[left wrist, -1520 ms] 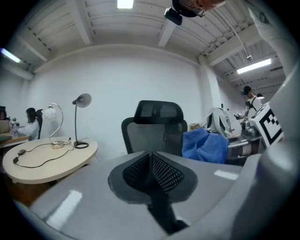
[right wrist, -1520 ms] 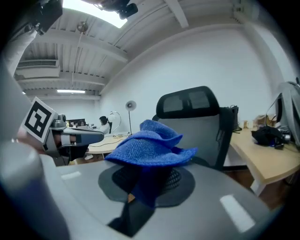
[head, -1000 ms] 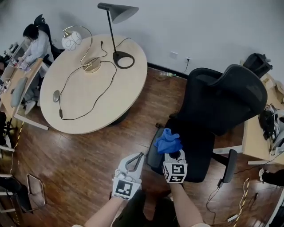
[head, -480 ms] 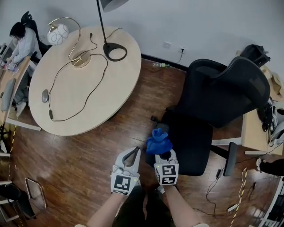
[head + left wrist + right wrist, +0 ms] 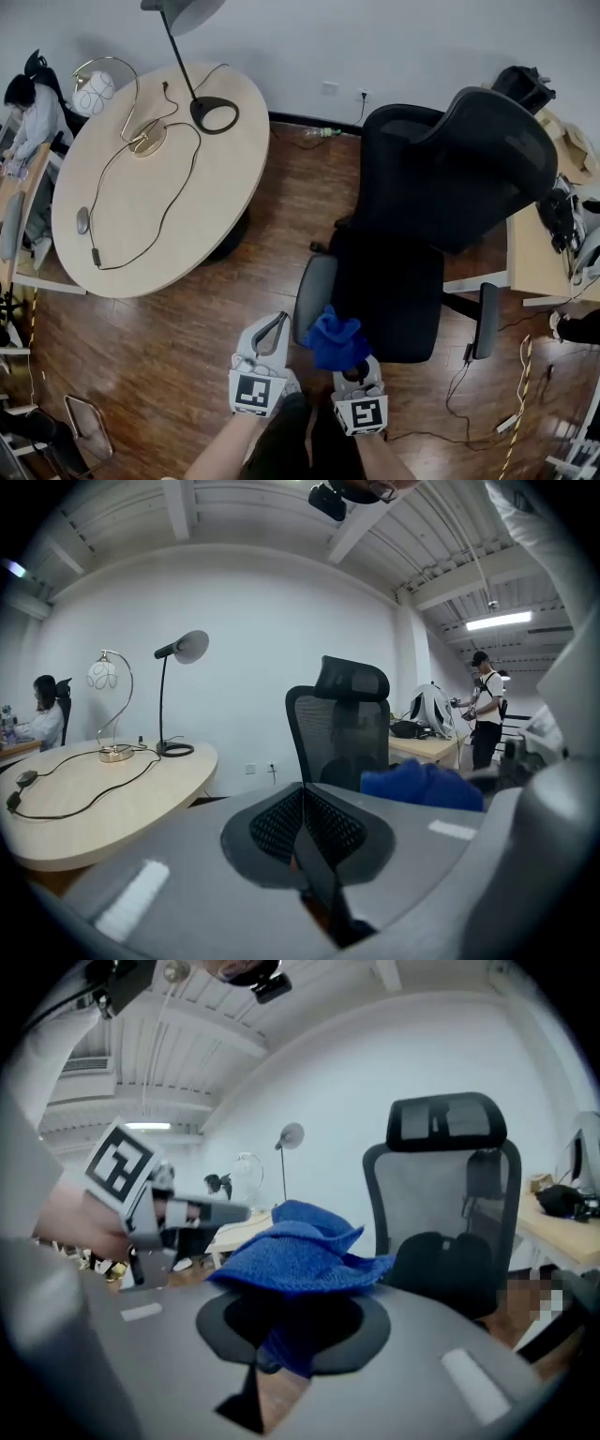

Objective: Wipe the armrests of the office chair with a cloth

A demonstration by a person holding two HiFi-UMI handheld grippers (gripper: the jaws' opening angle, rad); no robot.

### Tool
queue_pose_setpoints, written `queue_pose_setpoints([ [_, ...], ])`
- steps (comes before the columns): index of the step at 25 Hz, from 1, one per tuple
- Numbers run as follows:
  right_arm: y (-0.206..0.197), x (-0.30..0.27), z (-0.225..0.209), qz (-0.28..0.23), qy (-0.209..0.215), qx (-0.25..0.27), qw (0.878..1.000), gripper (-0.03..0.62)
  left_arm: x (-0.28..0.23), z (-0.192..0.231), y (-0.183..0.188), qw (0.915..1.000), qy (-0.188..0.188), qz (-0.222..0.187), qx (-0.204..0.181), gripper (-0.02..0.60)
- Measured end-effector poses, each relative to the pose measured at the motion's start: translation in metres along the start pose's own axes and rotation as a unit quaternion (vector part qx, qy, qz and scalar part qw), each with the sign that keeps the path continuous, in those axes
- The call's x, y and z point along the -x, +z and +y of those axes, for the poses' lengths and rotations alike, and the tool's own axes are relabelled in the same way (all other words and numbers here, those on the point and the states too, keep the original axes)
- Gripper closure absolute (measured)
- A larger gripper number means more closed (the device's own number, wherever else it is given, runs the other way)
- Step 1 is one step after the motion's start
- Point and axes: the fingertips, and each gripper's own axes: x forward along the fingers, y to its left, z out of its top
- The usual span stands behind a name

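Two grippers sit low in the head view, side by side and just apart. The left gripper [image 5: 275,330] has its fingers [image 5: 197,874] pressed together along one dark seam with nothing between them, which only the left gripper view makes plain. The right gripper [image 5: 345,364] has its fingers clamped on a cloth [image 5: 335,339], a crumpled blue piece with a nubbly, towel-like weave. The right gripper view shows that weave [image 5: 295,1260] and a fold hanging down into the gap. From above, the cloth hides those fingertips altogether. The left gripper view catches it only as a blue mound [image 5: 422,785] off to the right.

From above, the cloth lies over the near end of the chair's grey padded armrest [image 5: 314,286] on the person's left side. Whether it touches cannot be told. The chair [image 5: 441,187] is black, with a mesh back and a headrest. Its other armrest [image 5: 485,322] is well apart on the right.

Farther left is a round, pale wooden tabletop [image 5: 187,216]. It carries a black lamp [image 5: 214,114], a brass lamp [image 5: 94,94] with a globe shade, and a looping cable [image 5: 173,202]. A seated person [image 5: 23,103] is at the far left. Only the left gripper view shows a second person [image 5: 485,710] standing by a distant desk.
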Motion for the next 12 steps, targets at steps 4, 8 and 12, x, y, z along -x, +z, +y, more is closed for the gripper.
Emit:
queue_pose_setpoints([
  [4,0.046,0.012,-0.065,-0.101,-0.020,0.039,0.994,0.513,-0.017,-0.027,-0.009,0.9998,-0.017,-0.003,0.003,0.578],
  [8,0.026,0.020,-0.109,-0.030,-0.024,0.073,0.997,0.513,-0.041,-0.050,-0.011,0.9997,-0.018,-0.002,-0.013,0.578],
  [12,-0.022,0.008,-0.139,-0.011,-0.024,0.076,0.997,0.513,-0.068,-0.064,-0.033,0.9986,-0.008,0.001,-0.052,0.578],
])
